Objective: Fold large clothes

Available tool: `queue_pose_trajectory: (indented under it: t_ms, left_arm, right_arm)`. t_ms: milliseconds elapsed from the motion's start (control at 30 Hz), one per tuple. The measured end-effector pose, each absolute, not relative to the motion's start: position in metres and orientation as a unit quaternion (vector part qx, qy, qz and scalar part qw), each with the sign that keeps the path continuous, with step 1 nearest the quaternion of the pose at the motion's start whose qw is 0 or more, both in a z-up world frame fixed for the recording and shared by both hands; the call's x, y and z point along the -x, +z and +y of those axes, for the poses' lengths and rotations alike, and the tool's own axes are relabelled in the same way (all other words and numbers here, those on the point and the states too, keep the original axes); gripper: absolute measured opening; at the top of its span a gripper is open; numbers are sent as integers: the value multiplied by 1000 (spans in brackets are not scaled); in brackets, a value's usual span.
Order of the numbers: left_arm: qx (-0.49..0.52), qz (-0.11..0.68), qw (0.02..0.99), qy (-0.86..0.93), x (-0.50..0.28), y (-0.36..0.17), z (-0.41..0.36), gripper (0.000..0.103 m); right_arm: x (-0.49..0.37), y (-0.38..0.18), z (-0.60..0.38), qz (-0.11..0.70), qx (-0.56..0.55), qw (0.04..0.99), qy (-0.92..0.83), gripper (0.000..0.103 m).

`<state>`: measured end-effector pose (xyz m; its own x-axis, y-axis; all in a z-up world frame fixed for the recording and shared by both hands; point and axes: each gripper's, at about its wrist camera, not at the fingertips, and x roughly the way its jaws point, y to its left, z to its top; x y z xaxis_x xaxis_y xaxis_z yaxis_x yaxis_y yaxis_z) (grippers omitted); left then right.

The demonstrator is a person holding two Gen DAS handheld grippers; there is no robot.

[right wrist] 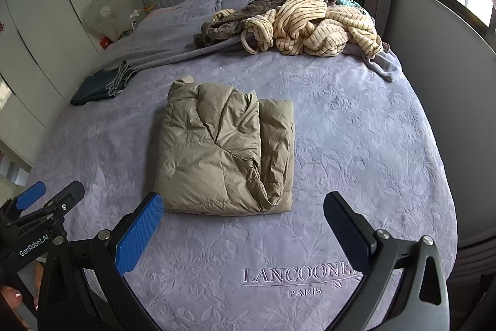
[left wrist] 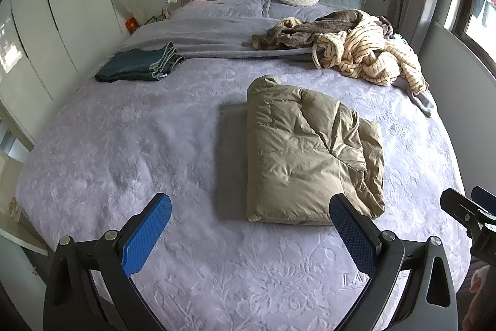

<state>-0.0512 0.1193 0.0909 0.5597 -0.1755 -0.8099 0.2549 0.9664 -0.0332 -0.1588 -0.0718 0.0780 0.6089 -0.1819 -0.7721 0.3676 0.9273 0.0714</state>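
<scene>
From your left wrist camera, the left gripper (left wrist: 251, 233) hangs with its fingers wide apart and empty. The folded tan puffer jacket (left wrist: 307, 157) lies on the lilac bedspread (left wrist: 124, 145) at about one o'clock, its near edge just behind your right-hand pad, its long axis running away from you toward the headboard. The folded jeans (left wrist: 138, 65) sit well apart at eleven o'clock. The unfolded heap, a striped robe (left wrist: 369, 55) tangled with a brown one, lies far off at one o'clock.

From your right wrist camera, the right gripper (right wrist: 243, 230) is likewise spread and holding nothing. The jacket (right wrist: 223, 151) lies at twelve o'clock, slightly left, its near edge just beyond your left-hand pad. The striped robe (right wrist: 313, 24) sits at one o'clock past it. Your right hand looks the nearer to that heap; the jacket lies between, so I'd reach around its right side.
</scene>
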Motion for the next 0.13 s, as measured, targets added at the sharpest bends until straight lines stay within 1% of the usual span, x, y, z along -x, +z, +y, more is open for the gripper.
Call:
queue_pose_trajectory:
  t_ms: [133]
  left_arm:
    - [-42,454,882,-122,49,92,121,102]
  right_arm:
    - [158,78,-72,415,-111,890,-153,103]
